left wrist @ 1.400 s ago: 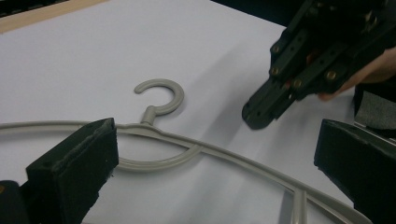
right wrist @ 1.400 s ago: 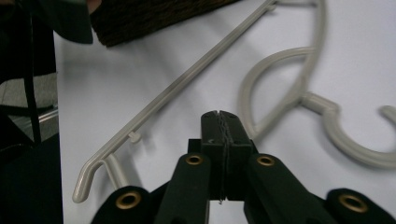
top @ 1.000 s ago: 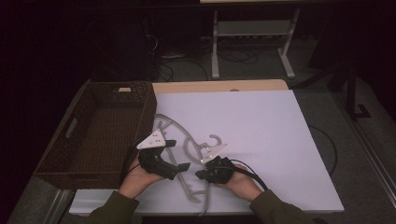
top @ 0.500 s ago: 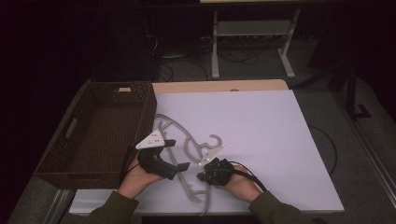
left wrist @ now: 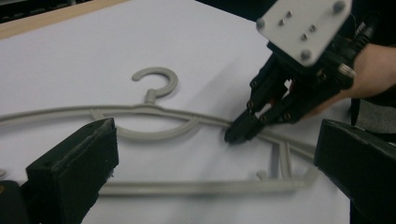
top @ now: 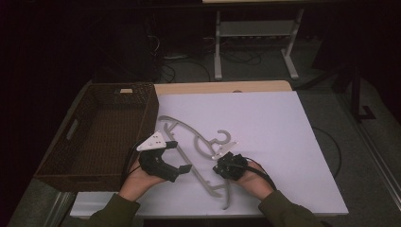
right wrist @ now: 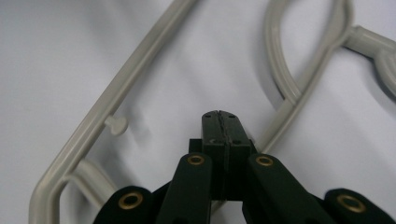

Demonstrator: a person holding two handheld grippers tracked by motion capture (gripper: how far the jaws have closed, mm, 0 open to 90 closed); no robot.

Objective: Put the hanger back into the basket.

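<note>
A grey plastic hanger (top: 226,196) lies flat on the white table top (top: 265,123), its hook toward the far side. My left gripper (top: 178,156) is open at the hanger's left, jaws wide apart (left wrist: 212,154), with the hanger (left wrist: 154,109) lying across the gap. My right gripper (top: 217,169) is shut and tilted down. Its tip (right wrist: 219,116) rests inside the hanger's frame (right wrist: 140,65), right beside one arm. In the left gripper view that tip touches the arm. Nothing shows between the right jaws.
A dark wicker basket (top: 149,113) stands at the left, against the table top's edge. A wooden strip (top: 222,87) borders the far side. Beyond it a metal stand (top: 255,28) and cables sit on the dark floor.
The right gripper has shifted slightly away from the person, and the hanger's hook with it. The left gripper has held its place, still open.
</note>
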